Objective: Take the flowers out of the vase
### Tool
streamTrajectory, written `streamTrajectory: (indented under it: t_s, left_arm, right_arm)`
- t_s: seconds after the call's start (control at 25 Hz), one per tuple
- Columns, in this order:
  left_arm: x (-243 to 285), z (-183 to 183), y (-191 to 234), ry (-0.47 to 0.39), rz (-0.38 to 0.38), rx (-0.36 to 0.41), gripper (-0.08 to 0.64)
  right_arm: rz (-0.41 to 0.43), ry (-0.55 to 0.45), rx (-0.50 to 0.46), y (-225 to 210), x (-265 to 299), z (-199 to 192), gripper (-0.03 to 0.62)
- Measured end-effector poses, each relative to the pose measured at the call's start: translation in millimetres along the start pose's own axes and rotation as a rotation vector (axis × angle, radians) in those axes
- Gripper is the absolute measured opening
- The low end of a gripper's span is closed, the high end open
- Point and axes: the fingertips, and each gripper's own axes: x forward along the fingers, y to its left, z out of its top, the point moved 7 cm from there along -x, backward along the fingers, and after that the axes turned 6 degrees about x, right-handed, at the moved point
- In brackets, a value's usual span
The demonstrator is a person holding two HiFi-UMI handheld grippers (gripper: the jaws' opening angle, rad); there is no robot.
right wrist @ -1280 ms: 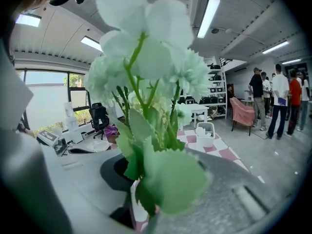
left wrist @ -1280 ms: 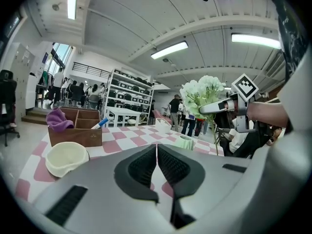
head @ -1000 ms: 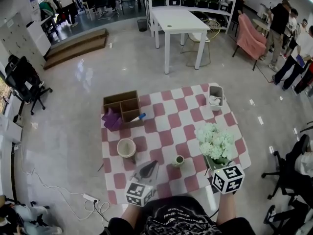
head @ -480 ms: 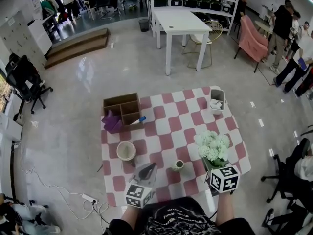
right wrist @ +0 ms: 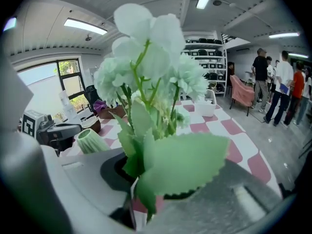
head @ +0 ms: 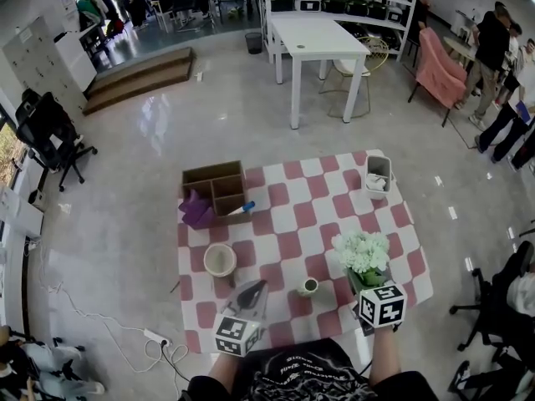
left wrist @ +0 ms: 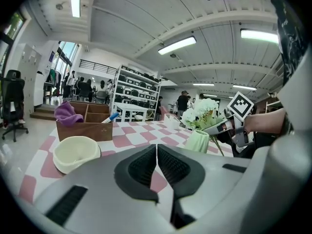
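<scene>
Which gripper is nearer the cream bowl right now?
Left. In the head view the left gripper sits lower right of the bowl; the right gripper, holding the flowers, is beyond the vase.

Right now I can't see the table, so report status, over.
Left claw shut, empty. Right claw shut on white green-leaved flowers, clear of pale green ribbed vase. Nothing blocking.

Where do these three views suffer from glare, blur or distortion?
Head view: the wide lens bends the room's edges, and the glossy floor shows a pale glare patch by the steps. Left gripper view: a dark round border, and the ceiling lamps burn out to white. Right gripper view: the flowers stand so near the lens that they look soft and washed out.
</scene>
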Motion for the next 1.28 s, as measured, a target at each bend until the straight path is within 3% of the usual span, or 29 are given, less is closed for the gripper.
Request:
streamTrajectory:
  t_s: [1.28]
  left_arm:
    - [0, -9, -8, 0.034, 0.053, -0.007, 0.015]
  right_arm:
    - [-0.015, 0.121, 0.007, -23, 37, -44, 0.115]
